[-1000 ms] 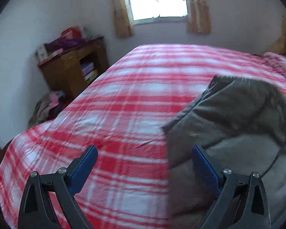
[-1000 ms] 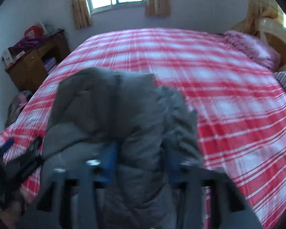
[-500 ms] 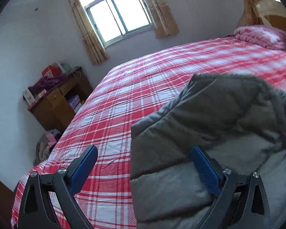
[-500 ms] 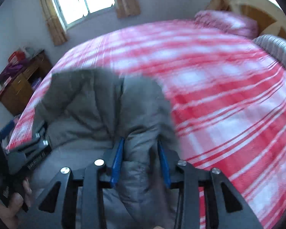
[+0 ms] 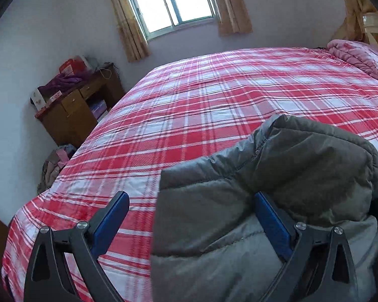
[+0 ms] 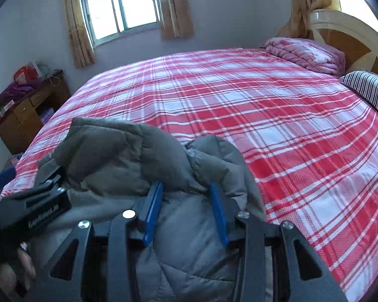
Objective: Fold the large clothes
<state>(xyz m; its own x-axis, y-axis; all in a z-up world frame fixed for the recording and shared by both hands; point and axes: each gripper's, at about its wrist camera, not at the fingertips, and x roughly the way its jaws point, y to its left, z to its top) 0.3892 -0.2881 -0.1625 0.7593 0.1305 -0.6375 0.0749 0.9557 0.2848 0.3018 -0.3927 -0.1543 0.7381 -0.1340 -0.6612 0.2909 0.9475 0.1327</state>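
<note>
A grey quilted puffer jacket (image 5: pixel 277 191) lies bunched at the near edge of a bed with a red and white plaid cover (image 5: pixel 214 100). My left gripper (image 5: pixel 189 201) is open, its right finger against the jacket's left side, nothing clamped. In the right wrist view the jacket (image 6: pixel 128 151) fills the lower left. My right gripper (image 6: pixel 186 191) has its jaws part closed around a thick fold of the jacket. The left gripper's body (image 6: pixel 37 206) shows at the left of that view.
A wooden desk (image 5: pixel 75 110) with clutter stands against the left wall, clothes heaped on the floor by it (image 5: pixel 55 166). A pink folded quilt (image 6: pixel 307 52), a striped pillow (image 6: pixel 370 90) and the headboard (image 6: pixel 352 40) are at the far right. A curtained window (image 5: pixel 171 0) is behind.
Both views have steadied and swung. The right gripper's jaws stand wider around the jacket fold than half a second ago. The left gripper stays open beside the jacket.
</note>
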